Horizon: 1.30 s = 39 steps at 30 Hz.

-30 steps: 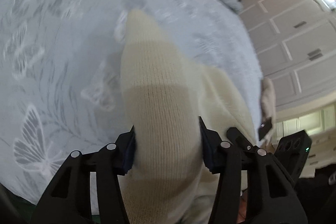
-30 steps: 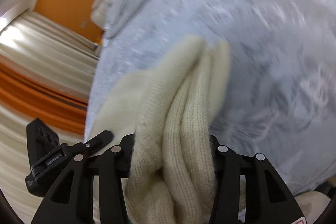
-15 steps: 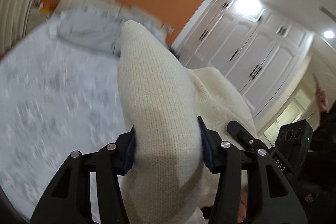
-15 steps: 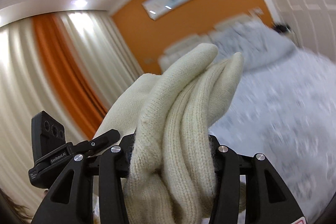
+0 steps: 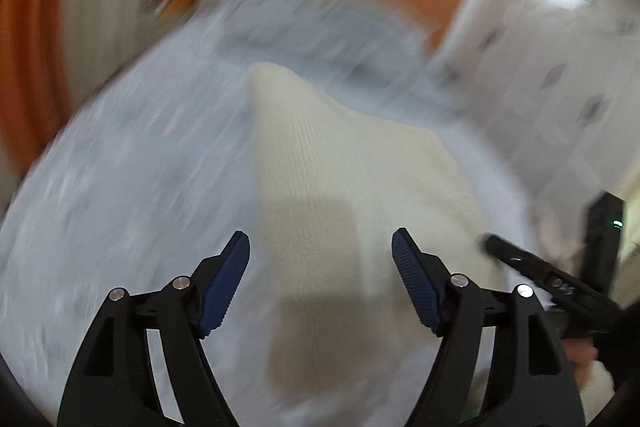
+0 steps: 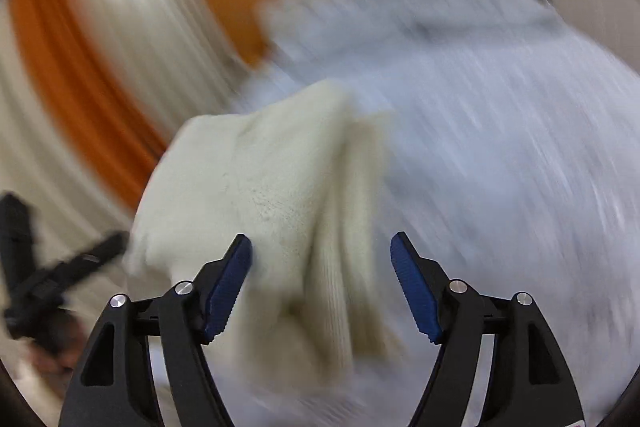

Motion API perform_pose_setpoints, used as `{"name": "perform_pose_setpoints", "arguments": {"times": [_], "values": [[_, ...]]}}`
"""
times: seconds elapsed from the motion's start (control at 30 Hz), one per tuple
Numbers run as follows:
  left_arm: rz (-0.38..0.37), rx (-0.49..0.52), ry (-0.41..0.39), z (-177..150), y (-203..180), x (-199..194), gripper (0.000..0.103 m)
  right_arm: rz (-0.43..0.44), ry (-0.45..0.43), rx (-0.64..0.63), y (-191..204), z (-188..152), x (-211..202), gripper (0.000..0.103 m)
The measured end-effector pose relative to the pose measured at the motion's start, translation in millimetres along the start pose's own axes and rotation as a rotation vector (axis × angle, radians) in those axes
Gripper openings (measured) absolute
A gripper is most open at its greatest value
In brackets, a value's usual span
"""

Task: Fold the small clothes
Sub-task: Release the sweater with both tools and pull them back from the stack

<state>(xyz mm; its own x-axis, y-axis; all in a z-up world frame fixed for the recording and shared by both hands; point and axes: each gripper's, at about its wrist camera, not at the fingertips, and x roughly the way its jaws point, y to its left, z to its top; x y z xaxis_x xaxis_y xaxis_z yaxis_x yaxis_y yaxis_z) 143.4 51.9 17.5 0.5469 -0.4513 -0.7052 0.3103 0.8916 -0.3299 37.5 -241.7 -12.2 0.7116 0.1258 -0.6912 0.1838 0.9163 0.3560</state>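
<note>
The left gripper (image 5: 320, 281) is opening, its blue pads (image 5: 224, 287) standing clear of the cream knit (image 5: 344, 187) that is running up between them from the bottom centre of the frame. The right gripper (image 6: 320, 287) is opening too; its pads (image 6: 228, 287) are apart, with the knit (image 6: 280, 195) lying in the gap, the left pad just beside the fabric and the right pad showing a clear space. Whether the left one is touching the fabric is not certain through the blur.

The knit is lying ahead of both grippers, spread over the pale grey bed (image 5: 120, 187), its long axis heading away from the jaws toward the upper middle of each frame. Neither hand is plainly nearer: each has the cloth directly between its fingers, so any regrasp looks to turn on where along that near edge the pads are closing.

The left view is showing a smooth, single face of knit tapering to a point, with the other gripper's black body at the right edge. The right view is showing what the left is not: several bunched, ribbed layers stacked at the right side of the cloth, and the other gripper blurred at the lower left. Both pictures are heavily smeared, so the far edge of the cloth is hard to judge.
</note>
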Motion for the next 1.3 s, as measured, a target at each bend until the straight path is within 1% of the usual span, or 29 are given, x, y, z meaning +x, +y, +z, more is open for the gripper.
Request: {"name": "perform_pose_setpoints", "arguments": {"times": [0.03, 0.1, 0.13, 0.17, 0.2, 0.23, 0.3, 0.33, 0.37, 0.4, 0.43, 0.47, 0.5, 0.53, 0.57, 0.6, 0.63, 0.7, 0.77, 0.8, 0.83, 0.87, 0.93, 0.97, 1.03, 1.1, 1.17, 1.2, 1.3], "values": [[0.016, -0.042, 0.041, -14.0, 14.0, 11.7, 0.068, -0.012, 0.057, 0.042, -16.8, -23.7, 15.3, 0.047], [0.009, -0.12, 0.065, -37.7, 35.3, 22.3, 0.068, 0.027, 0.118, 0.099, -35.3, -53.1, 26.5, 0.048], [0.002, -0.146, 0.071, -45.1, 40.7, 26.2, 0.07, 0.013, 0.142, 0.107, -41.1, -62.0, 31.7, 0.05], [-0.019, -0.183, 0.082, -51.0, 45.6, 32.2, 0.074, 0.001, 0.158, 0.1, -43.5, -64.5, 36.1, 0.053], [-0.04, -0.212, 0.093, -54.2, 48.1, 38.6, 0.078, -0.003, 0.167, 0.094, -42.0, -61.8, 37.6, 0.063], [-0.058, -0.242, 0.107, -55.7, 49.5, 46.9, 0.085, -0.01, 0.172, 0.09, -42.7, -56.2, 41.9, 0.072], [-0.066, -0.281, 0.127, -57.6, 53.3, 61.8, 0.087, -0.004, 0.155, 0.114, -45.4, -40.9, 51.9, 0.083], [-0.082, -0.306, 0.142, -57.9, 54.3, 73.8, 0.087, 0.01, 0.157, 0.13, -46.5, -37.6, 55.0, 0.085], [-0.095, -0.32, 0.157, -57.7, 55.5, 82.9, 0.087, 0.023, 0.164, 0.148, -44.0, -39.5, 68.1, 0.085], [-0.108, -0.331, 0.18, -58.6, 55.7, 93.4, 0.087, 0.036, 0.194, 0.169, -44.1, -35.8, 85.2, 0.085], [-0.126, -0.34, 0.224, -59.4, 55.1, 109.4, 0.085, 0.045, 0.223, 0.182, -43.5, -36.3, 97.2, 0.085], [-0.109, -0.334, 0.243, -60.8, 57.4, 116.1, 0.064, 0.052, 0.259, 0.193, -44.2, -40.3, 111.0, 0.082], [-0.087, -0.316, 0.26, -59.9, 56.7, 122.6, 0.058, 0.066, 0.304, 0.199, -42.7, -45.8, 125.4, 0.051], [-0.085, -0.301, 0.269, -57.4, 56.3, 127.3, 0.053, 0.115, 0.343, 0.201, -40.9, -52.5, 139.0, 0.035], [-0.109, -0.294, 0.266, -52.8, 56.4, 125.1, 0.044, 0.138, 0.349, 0.2, -34.2, -51.8, 139.8, 0.032], [-0.13, -0.275, 0.258, -48.0, 55.8, 120.1, 0.041, 0.133, 0.327, 0.181, -26.2, -49.5, 132.7, 0.029], [-0.149, -0.253, 0.241, -42.8, 55.3, 112.9, 0.037, 0.142, 0.301, 0.149, -16.3, -46.0, 120.9, 0.028], [-0.18, -0.211, 0.215, -35.6, 58.8, 100.8, 0.036, 0.173, 0.238, 0.117, -2.8, -44.5, 93.1, 0.028], [-0.189, -0.198, 0.246, -41.1, 65.3, 105.0, 0.039, 0.162, 0.234, 0.108, -3.4, -52.5, 93.2, 0.031], [-0.173, -0.188, 0.272, -47.3, 66.0, 112.9, 0.041, 0.129, 0.258, 0.096, -5.8, -60.4, 103.2, 0.04], [-0.135, -0.166, 0.291, -57.9, 66.8, 122.1, 0.047, 0.057, 0.323, 0.08, -11.9, -73.7, 123.1, 0.047], [-0.131, -0.158, 0.28, -64.0, 66.8, 123.6, 0.049, 0.042, 0.344, 0.091, -16.7, -80.5, 129.6, 0.047], [-0.102, -0.147, 0.255, -66.2, 61.2, 114.2, 0.049, 0.048, 0.295, 0.132, -14.7, -78.1, 113.0, 0.048], [-0.069, -0.127, 0.245, -63.7, 55.5, 105.0, 0.049, 0.023, 0.265, 0.118, -9.1, -73.4, 101.0, 0.048], [0.006, -0.068, 0.197, -59.1, 41.5, 82.2, 0.048, -0.037, 0.184, 0.041, 8.9, -64.3, 71.6, 0.048], [0.072, -0.025, 0.174, -58.8, 29.1, 70.5, 0.052, -0.106, 0.142, -0.042, 26.5, -58.6, 54.9, 0.049], [0.13, 0.004, 0.165, -59.8, 17.2, 61.7, 0.057, -0.199, 0.119, -0.096, 39.0, -61.1, 46.3, 0.052], [0.149, 0.016, 0.166, -62.3, 10.3, 58.5, 0.058, -0.223, 0.117, -0.101, 41.9, -64.8, 43.7, 0.058], [0.167, 0.068, 0.158, -70.2, -5.5, 52.1, 0.06, -0.249, 0.119, -0.069, 32.7, -82.5, 38.0, 0.06]]}}
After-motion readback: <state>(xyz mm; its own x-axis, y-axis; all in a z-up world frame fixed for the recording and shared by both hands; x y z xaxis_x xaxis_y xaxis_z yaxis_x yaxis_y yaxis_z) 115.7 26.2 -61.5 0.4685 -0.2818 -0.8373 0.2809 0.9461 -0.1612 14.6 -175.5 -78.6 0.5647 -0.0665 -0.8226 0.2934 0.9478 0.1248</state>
